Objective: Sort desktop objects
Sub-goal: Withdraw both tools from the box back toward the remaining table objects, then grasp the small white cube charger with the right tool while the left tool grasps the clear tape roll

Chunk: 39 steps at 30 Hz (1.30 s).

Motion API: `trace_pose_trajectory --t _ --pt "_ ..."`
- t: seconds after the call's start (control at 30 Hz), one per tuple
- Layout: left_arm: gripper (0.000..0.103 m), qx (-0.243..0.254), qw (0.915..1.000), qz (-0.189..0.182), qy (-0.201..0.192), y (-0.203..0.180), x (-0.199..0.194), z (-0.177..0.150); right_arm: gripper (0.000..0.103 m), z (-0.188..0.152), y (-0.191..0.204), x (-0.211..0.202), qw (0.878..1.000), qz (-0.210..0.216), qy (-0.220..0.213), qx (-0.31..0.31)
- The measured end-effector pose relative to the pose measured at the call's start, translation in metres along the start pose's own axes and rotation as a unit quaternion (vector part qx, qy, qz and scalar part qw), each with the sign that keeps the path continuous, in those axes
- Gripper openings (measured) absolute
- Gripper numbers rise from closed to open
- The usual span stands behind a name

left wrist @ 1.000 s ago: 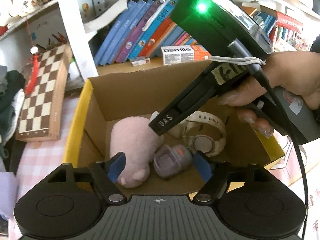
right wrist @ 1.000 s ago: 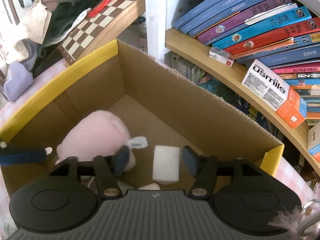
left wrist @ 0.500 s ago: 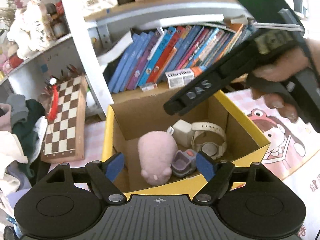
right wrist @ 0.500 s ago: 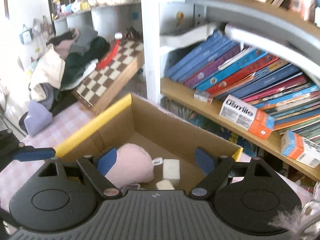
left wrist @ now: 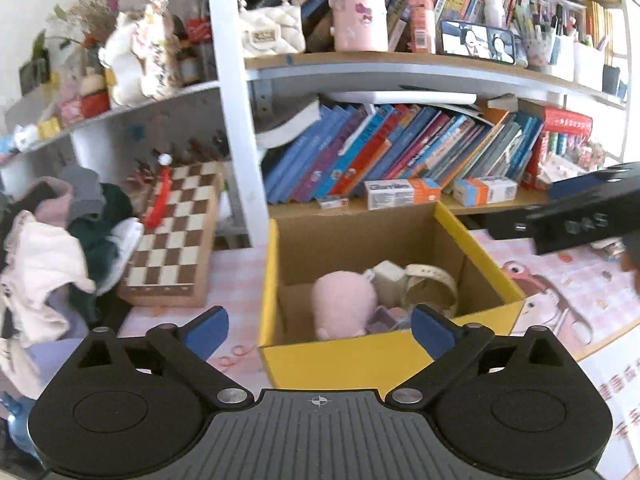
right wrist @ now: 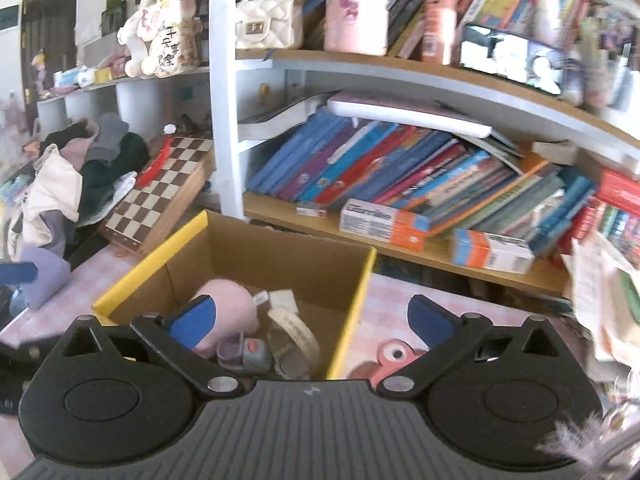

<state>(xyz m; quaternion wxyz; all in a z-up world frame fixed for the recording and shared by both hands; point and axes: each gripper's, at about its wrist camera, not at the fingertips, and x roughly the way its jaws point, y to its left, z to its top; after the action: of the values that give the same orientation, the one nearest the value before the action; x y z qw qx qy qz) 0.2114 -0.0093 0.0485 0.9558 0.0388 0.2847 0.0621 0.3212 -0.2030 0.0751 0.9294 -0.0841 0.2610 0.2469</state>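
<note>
Two views: both wrist cameras, looking down and forward at a cluttered desk
surface: pink checked tablecloth (left wrist: 236, 264) with a cartoon print on the right part
room: white bookshelf (left wrist: 236, 120) at the far side, leaning books (left wrist: 400, 148) on the low shelf, small cartons lying in front of them; chessboard (left wrist: 176, 240) far left, pile of clothes (left wrist: 60, 248) left of it
box: yellow-edged cardboard box (left wrist: 340, 360) mid-desk, open top
contents: pink plush toy (left wrist: 344, 304), white block (left wrist: 386, 272), cream watch (left wrist: 432, 284), small purple-grey item (right wrist: 244, 352), all lying inside the box, packed close together
left gripper (left wrist: 320, 324): jaws have just been opening, now spread wide, nothing between the blue pads, touching nothing
right gripper (right wrist: 312, 316): jaws have just been opening, now fully spread, empty; box contents show below and behind the pads, no contact
pose: both tilted down, above the near side of the box, clear of its rim
cross view: right gripper's black body with raised letters at the right edge of the left view, blurred; part of a hand just below it
</note>
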Motion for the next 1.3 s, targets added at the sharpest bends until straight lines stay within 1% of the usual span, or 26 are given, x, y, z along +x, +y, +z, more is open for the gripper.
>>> trace_pose_trajectory --t 0.1,0.17,0.33,0.5,0.67,0.87,1.07,1.3 --pt "0.1 0.015 0.9998 0.014 0.002 0.0 -0.008 -0.011 0.103 -0.019 0.007 -0.018 1.0 -0.017 -0.004 0.006" --pt "0.1 0.017 0.9997 0.017 0.007 0.001 -0.013 -0.02 0.103 -0.034 0.014 -0.028 1.0 -0.023 -0.001 0.015" --pt "0.1 0.013 0.9997 0.008 0.018 0.006 -0.027 -0.042 0.103 -0.071 0.033 -0.048 0.999 -0.04 0.01 0.02" --pt "0.1 0.026 0.9993 0.006 0.028 0.011 -0.042 -0.061 0.103 -0.099 0.052 -0.063 0.998 -0.05 0.032 0.029" --pt "0.1 0.029 0.9988 0.003 0.038 0.017 -0.053 -0.079 0.103 -0.119 0.069 -0.076 0.996 -0.057 0.048 0.042" --pt "0.1 0.027 0.9983 -0.008 0.051 0.021 -0.059 -0.094 0.103 -0.138 0.082 -0.089 0.993 -0.064 0.068 0.066" --pt "0.101 0.027 0.9971 -0.023 0.068 0.021 -0.061 -0.108 0.103 -0.156 0.092 -0.096 0.991 -0.072 0.087 0.075" --pt "0.101 0.032 0.9941 -0.044 0.094 0.014 -0.06 -0.125 0.103 -0.173 0.105 -0.093 0.986 -0.069 0.137 0.067"
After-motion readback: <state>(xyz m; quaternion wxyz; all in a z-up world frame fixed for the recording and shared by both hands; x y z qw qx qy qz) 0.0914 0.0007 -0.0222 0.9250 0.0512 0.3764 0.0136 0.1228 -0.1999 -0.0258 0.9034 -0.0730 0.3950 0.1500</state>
